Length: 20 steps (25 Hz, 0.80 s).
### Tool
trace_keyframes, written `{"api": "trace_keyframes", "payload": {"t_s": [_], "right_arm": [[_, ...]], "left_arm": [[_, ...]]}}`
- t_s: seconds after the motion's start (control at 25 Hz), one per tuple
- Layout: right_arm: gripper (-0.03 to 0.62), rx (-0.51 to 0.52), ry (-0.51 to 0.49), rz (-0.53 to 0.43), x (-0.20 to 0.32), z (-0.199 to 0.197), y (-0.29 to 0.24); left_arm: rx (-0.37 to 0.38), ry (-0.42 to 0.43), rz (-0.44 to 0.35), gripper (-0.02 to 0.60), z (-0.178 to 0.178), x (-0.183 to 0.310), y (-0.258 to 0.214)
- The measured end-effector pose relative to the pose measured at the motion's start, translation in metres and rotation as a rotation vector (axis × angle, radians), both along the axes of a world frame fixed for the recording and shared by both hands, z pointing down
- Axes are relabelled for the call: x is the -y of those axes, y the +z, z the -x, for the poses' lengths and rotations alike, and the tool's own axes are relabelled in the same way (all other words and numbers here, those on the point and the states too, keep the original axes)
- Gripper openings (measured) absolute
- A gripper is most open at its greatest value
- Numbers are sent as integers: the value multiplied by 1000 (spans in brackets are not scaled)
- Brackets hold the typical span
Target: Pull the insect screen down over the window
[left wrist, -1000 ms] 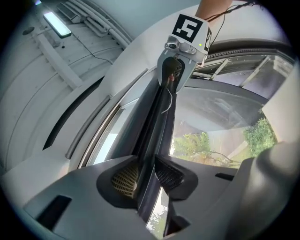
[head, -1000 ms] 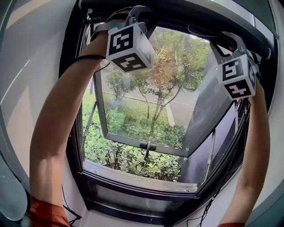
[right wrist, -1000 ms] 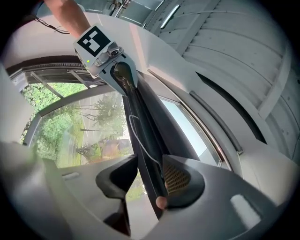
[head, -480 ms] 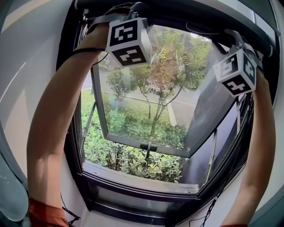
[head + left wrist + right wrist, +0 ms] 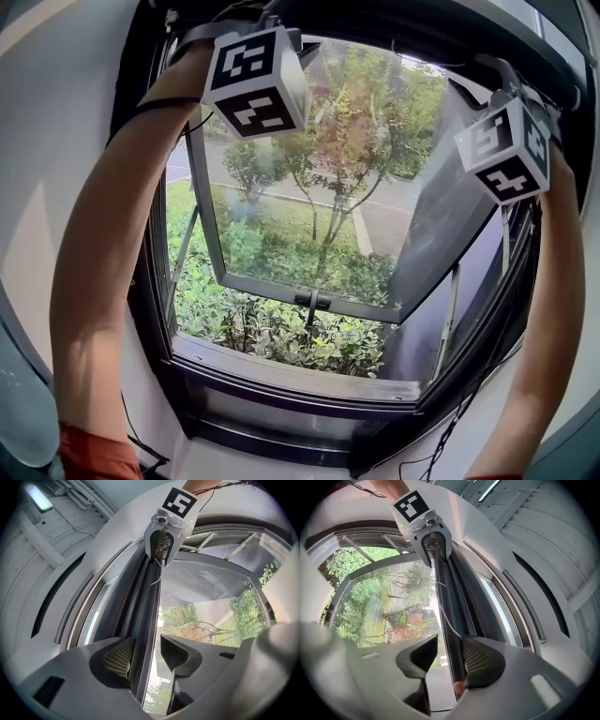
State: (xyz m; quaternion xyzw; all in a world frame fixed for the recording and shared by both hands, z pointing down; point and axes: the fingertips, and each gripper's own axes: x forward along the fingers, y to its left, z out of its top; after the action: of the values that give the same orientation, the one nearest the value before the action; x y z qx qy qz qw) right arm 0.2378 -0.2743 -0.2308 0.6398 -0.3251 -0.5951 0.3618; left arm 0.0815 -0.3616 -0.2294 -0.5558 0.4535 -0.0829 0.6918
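Head view takes in the window, its sash swung outward below both grippers, with nothing yet covering the opening. Along the top runs the dark screen bar, fully up, and both grippers are lifted to it, one toward each end. The left gripper has just been opening its jaws. They stand fairly wide with the bar running between them, hard by the left pad and with clear daylight on the other side, so it squeezes nothing. The right gripper stands about as wide, the bar likewise between its jaws, close against the right pad with a gap at the other jaw. A thin cord trails along the bar just ahead of that gripper. I judge this the grasping step. Next, both grippers should close on the bar together, then draw it down evenly so the screen does not skew.
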Motion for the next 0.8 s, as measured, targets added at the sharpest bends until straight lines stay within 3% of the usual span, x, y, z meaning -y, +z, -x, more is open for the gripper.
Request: {"api": "trace_keyframes", "payload": {"t_s": [0.32,0.8], "right_arm": [[172,58,-76,1,-2,5,4],[176,36,-93,46,-4,8,40]], "left_arm": [[23,-16,39,192,1,0,7],[53,29,84,193,3,-6,45]]}}
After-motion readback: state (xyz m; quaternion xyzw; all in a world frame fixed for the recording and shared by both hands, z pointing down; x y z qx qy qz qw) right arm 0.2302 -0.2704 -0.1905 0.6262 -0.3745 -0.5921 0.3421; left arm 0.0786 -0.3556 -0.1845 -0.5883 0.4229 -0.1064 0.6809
